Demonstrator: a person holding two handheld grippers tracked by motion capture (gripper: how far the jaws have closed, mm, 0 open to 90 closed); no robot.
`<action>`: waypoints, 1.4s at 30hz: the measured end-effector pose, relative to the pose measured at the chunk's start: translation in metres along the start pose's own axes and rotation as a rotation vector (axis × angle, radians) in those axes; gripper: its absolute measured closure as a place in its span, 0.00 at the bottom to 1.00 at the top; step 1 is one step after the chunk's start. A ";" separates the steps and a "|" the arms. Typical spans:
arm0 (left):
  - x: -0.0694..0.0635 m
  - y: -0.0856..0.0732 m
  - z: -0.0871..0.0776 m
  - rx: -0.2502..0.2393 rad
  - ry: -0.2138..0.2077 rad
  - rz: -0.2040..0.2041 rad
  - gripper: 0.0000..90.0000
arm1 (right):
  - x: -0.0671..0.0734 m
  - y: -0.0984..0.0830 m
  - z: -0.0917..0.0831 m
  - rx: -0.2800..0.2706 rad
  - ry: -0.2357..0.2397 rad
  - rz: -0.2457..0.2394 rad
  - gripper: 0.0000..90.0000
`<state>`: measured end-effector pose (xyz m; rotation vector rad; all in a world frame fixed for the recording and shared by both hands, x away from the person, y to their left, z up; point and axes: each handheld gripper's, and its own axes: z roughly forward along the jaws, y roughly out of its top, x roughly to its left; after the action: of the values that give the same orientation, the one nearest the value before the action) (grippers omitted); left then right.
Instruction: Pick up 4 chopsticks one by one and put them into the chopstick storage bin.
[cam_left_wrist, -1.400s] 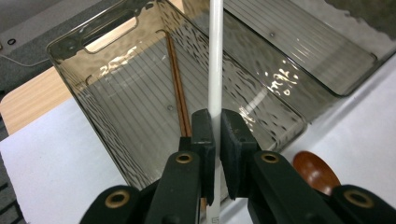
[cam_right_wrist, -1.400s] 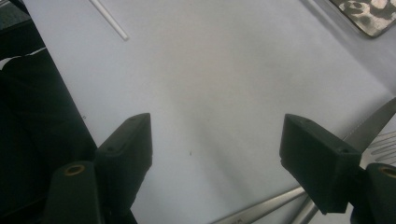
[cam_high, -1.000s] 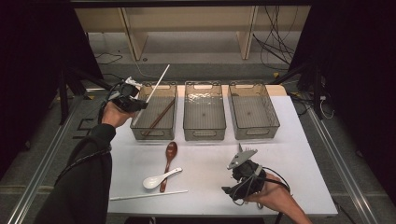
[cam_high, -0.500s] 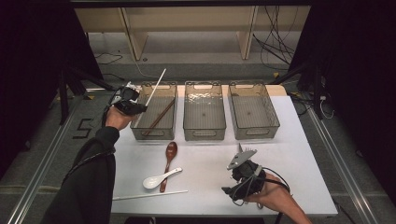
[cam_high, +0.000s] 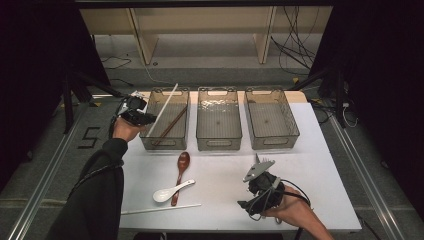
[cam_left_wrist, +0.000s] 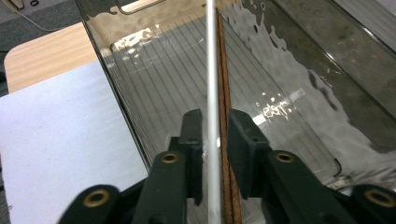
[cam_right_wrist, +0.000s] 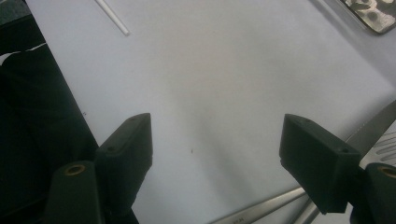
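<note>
- My left gripper (cam_high: 141, 116) was at the far left of the white table (cam_high: 325, 165), over the left see-through plastic bin (cam_high: 150, 142).
- A long, thin white chopstick (cam_left_wrist: 212, 70) stood between its jaws. It leaned up and away, across the bin's far rim.
- The jaws had just been opening. I saw a small gap beside the stick, so they were loose around it and not squeezing it.
- A thin brown wooden chopstick (cam_high: 171, 125) already lay slanted inside that bin.
- I think the white stick was very light and stiff. It looked smooth, so it could slip or roll away.
- The best place to hold it seemed to be near the middle, so it would not tip. A soft squeeze would be enough.
- Let go like this, it would likely slide down into the bin beside the brown one.
- My right gripper (cam_right_wrist: 217, 130) waited near the right front of the table with its jaws wide apart and nothing in them.
- Another white chopstick (cam_high: 160, 208) lay near me on the table.
</note>
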<state>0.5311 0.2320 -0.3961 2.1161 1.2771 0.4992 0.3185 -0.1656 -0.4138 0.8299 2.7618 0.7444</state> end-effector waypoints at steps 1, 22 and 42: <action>-0.001 0.000 -0.002 0.002 -0.003 0.005 0.81 | 0.000 0.000 0.000 0.003 0.002 -0.005 0.30; -0.080 -0.051 -0.077 0.093 -0.204 0.242 0.31 | 0.000 0.000 -0.001 -0.007 -0.009 0.009 0.30; -0.114 -0.091 -0.085 0.219 -0.251 0.315 0.20 | -0.001 -0.001 0.000 0.002 -0.010 0.010 0.30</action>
<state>0.3680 0.1889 -0.3951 2.4898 0.8950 0.2171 0.3191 -0.1664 -0.4145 0.8459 2.7526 0.7372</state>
